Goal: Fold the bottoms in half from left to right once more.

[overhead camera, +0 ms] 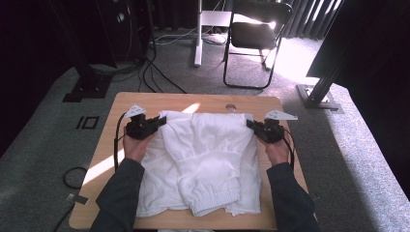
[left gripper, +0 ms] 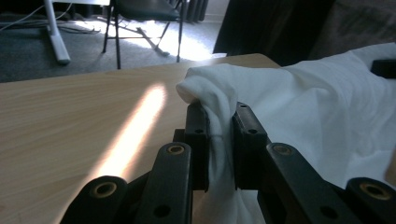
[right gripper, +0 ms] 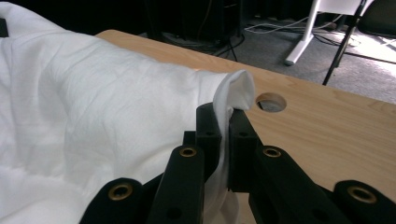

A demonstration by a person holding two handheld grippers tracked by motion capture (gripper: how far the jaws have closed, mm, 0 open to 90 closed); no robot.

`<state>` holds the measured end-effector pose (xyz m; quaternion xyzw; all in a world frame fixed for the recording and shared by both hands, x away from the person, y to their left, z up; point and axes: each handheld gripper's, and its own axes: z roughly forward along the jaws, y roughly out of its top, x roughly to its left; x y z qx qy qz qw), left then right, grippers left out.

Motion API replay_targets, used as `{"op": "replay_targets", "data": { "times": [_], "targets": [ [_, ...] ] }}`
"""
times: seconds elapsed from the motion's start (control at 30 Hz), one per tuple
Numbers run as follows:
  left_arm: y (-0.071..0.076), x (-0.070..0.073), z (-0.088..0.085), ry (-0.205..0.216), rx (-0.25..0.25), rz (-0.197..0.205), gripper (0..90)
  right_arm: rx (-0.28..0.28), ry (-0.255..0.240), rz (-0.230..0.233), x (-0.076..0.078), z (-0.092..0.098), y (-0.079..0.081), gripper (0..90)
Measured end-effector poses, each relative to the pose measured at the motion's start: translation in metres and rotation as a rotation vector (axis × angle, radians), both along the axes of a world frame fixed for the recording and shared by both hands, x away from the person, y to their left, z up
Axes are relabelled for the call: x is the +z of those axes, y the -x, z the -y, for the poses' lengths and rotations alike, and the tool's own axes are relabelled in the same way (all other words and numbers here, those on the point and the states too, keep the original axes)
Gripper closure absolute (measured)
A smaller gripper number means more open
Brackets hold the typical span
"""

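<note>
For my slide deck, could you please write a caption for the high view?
Each hand-held gripper, left and right, pinches a far corner of the white garment on the wooden table.

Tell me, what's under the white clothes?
The wooden table lies under the white clothes, whose far corners are pinched by the left gripper and right gripper. Anything beneath the cloth is hidden.

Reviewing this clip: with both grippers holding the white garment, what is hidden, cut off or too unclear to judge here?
- White garment: its underside and the layers folded beneath, covered by its own cloth in the high view.
- Left gripper: cloth between the fingers hides the inner faces in the left gripper view.
- Right gripper: likewise in the right gripper view.
- Table: its near edge is cut off below.
</note>
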<state>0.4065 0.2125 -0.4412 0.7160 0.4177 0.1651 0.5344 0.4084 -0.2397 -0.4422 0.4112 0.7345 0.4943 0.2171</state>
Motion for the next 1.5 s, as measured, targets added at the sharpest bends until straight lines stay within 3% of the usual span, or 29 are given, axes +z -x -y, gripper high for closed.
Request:
{"op": "replay_targets", "data": {
  "times": [0.1, 0.13, 0.17, 0.2, 0.37, 0.43, 0.47, 0.5, 0.53, 0.57, 0.67, 0.8, 0.9, 1.03, 1.1, 1.17, 1.2, 1.23, 1.33, 1.5],
  "targets": [
    [0.027, -0.006, -0.002, -0.002, -0.043, 0.006, 79.5, 0.029, 0.012, 0.006, -0.004, 0.003, 0.019, 85.5],
    [0.027, -0.006, -0.002, -0.002, -0.043, 0.006, 79.3, 0.036, 0.024, 0.002, -0.007, 0.003, 0.025, 85.3],
    [0.044, -0.014, -0.003, -0.022, -0.070, -0.004, 79.2, 0.044, 0.033, -0.004, -0.011, 0.004, 0.031, 85.2],
    [0.051, -0.019, -0.004, -0.034, -0.081, -0.013, 79.0, 0.053, 0.042, -0.010, -0.016, 0.004, 0.036, 84.9],
    [0.077, -0.056, -0.002, -0.103, -0.131, -0.121, 78.7, 0.078, 0.060, -0.073, -0.046, 0.007, 0.060, 84.5],
    [0.081, -0.068, 0.000, -0.142, -0.142, -0.156, 78.6, 0.087, 0.079, -0.113, -0.060, 0.004, 0.067, 84.5],
    [0.082, -0.077, 0.002, -0.180, -0.148, -0.177, 78.5, 0.089, 0.083, -0.124, -0.065, 0.003, 0.069, 84.5],
    [0.081, -0.082, 0.004, -0.207, -0.148, -0.193, 78.4, 0.099, 0.097, -0.153, -0.074, 0.001, 0.071, 84.5],
    [0.081, -0.082, 0.004, -0.207, -0.148, -0.193, 78.3, 0.099, 0.097, -0.153, -0.074, 0.001, 0.071, 84.5],
    [0.079, -0.090, 0.008, -0.228, -0.146, -0.212, 78.3, 0.108, 0.119, -0.187, -0.086, -0.003, 0.072, 84.4],
    [0.071, -0.098, 0.015, -0.267, -0.131, -0.209, 78.4, 0.109, 0.141, -0.225, -0.099, -0.009, 0.068, 84.5],
    [0.062, -0.100, 0.018, -0.280, -0.106, -0.192, 78.3, 0.096, 0.167, -0.239, -0.105, -0.015, 0.060, 84.5],
    [0.039, -0.098, 0.024, -0.333, -0.031, -0.170, 78.3, 0.065, 0.172, -0.243, -0.108, -0.021, 0.041, 84.5],
    [0.008, -0.096, 0.031, -0.356, 0.047, -0.170, 78.3, 0.007, 0.171, -0.245, -0.108, -0.027, 0.016, 84.6],
    [-0.006, -0.094, 0.034, -0.355, 0.084, -0.180, 78.4, -0.032, 0.172, -0.253, -0.107, -0.031, 0.001, 84.6],
    [-0.006, -0.094, 0.034, -0.355, 0.084, -0.180, 78.7, -0.044, 0.174, -0.258, -0.106, -0.033, -0.005, 84.7],
    [-0.022, -0.088, 0.035, -0.320, 0.122, -0.210, 80.8, -0.062, 0.173, -0.261, -0.103, -0.035, -0.016, 85.5],
    [-0.024, -0.084, 0.034, -0.297, 0.140, -0.219, 81.9, -0.063, 0.166, -0.268, -0.100, -0.034, -0.019, 86.0],
    [-0.017, -0.061, 0.028, -0.219, 0.146, -0.163, 82.9, -0.063, 0.155, -0.238, -0.083, -0.031, -0.017, 86.2],
    [-0.004, -0.016, 0.013, -0.060, 0.112, -0.069, 83.6, -0.066, 0.110, -0.111, -0.039, -0.013, -0.002, 86.4]
  ]
}}
